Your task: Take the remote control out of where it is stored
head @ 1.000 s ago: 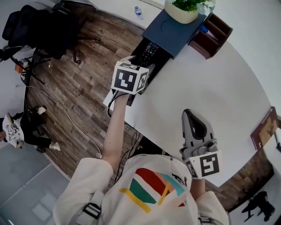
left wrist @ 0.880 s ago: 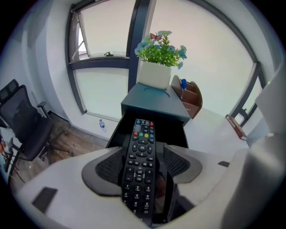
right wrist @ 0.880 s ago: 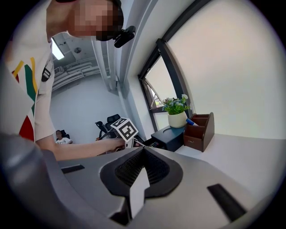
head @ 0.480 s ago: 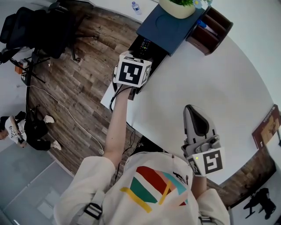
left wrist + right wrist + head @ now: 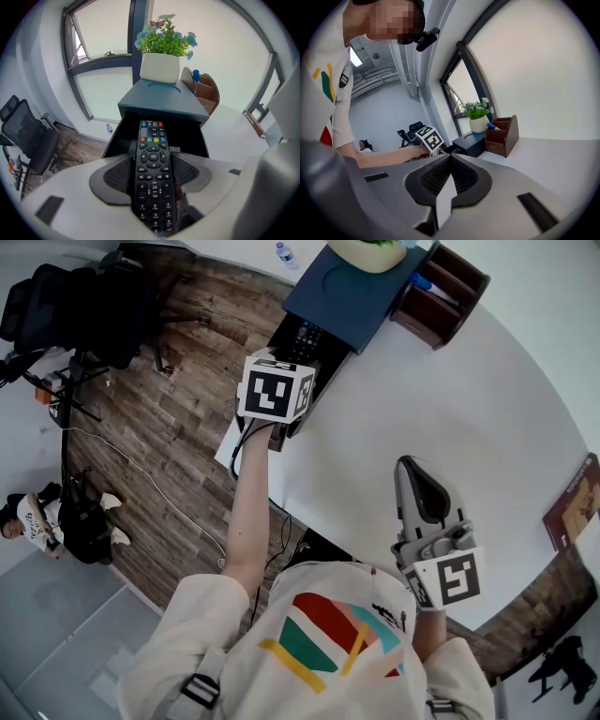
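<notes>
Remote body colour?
The remote is black; shows best in the left gripper view.

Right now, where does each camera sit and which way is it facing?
Head view: on the person's head, looking steeply down at the table; shirt, left arm, left gripper and right gripper show.
Left gripper view: on the left gripper, facing the open drawer; its jaws clamp the remote control.
Right gripper view: on the right gripper, looking across the table; its shut jaws and the left arm show.
Both gripper views share the potted plant.
</notes>
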